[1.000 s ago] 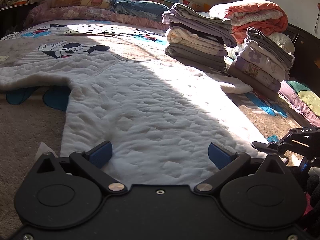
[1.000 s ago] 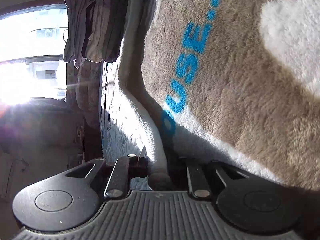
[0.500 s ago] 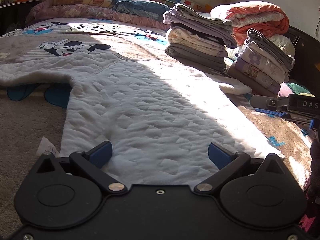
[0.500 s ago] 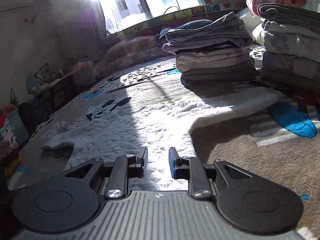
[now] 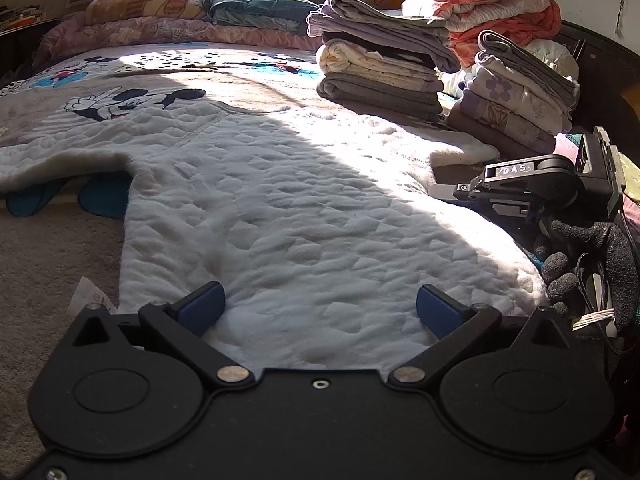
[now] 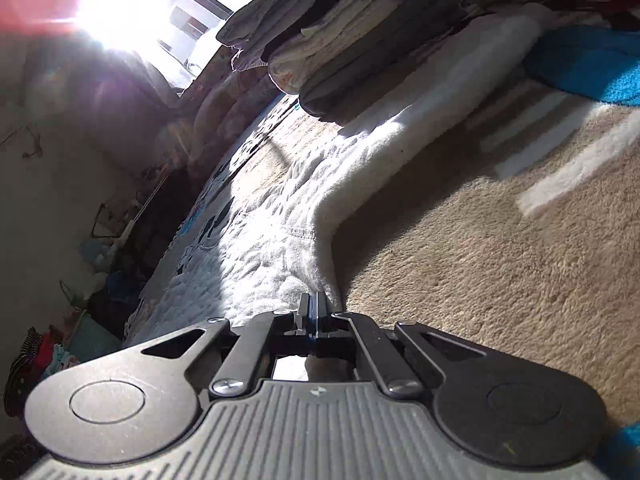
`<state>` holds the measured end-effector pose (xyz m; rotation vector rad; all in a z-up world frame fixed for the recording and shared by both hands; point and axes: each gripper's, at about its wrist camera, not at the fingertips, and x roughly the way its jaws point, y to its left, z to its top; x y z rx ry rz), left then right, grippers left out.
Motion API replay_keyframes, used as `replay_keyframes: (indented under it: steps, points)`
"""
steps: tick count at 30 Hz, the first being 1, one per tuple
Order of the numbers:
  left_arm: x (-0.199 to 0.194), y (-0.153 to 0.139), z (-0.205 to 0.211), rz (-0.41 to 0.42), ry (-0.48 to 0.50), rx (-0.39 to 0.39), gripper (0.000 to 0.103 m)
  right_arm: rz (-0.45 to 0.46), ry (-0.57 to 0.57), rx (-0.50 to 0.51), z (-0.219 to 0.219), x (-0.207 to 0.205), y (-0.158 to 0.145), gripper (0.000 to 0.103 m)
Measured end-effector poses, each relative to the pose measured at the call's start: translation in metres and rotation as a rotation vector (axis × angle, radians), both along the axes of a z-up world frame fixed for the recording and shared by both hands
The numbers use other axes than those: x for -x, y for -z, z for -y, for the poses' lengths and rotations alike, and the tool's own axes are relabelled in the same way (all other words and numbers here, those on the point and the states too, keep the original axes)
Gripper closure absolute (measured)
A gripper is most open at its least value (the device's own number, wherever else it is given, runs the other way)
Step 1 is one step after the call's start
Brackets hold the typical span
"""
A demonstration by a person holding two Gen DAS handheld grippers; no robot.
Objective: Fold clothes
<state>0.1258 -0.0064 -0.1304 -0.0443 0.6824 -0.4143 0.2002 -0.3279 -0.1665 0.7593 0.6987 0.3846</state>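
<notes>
While the white quilted garment (image 5: 304, 216) lies spread flat on the beige plush blanket (image 5: 48, 248), I've got the left gripper (image 5: 320, 312) low at its near hem, jaws wide, blue pads on either side of the hem fabric and nothing clamped. A small white tag (image 5: 86, 294) sticks out at the hem's left corner, just beside the left pad.

Right gripper (image 6: 316, 312) is rolled over on its side, jaws pressed together. The fingertips sit right at the garment's right edge near the hem; I can't tell whether fabric is actually pinched between them. From the left wrist view the right gripper's body shows at the garment's right side, held by a dark gloved hand (image 5: 592, 256).

One sleeve (image 5: 52, 160) lies out to the left, the other (image 5: 452, 148) runs right toward the stacks. Two stacks of folded clothes (image 5: 380, 68) stand at the far right of the bed, with an orange folded quilt (image 5: 488, 8) behind them. Sunlight cuts a hard diagonal across the garment; near half is in shadow.
</notes>
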Motion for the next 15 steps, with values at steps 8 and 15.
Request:
replay_keyframes:
  steps: [8, 15]
  points:
    - [-0.002, 0.001, 0.002, 0.003, 0.012, -0.012, 0.0, 0.103, -0.024, 0.029, 0.007, -0.013, -0.051, 0.086]
    - [-0.003, 0.002, 0.001, 0.007, 0.023, -0.012, 0.0, -0.009, 0.037, 0.02, 0.013, -0.046, 0.007, 0.095]
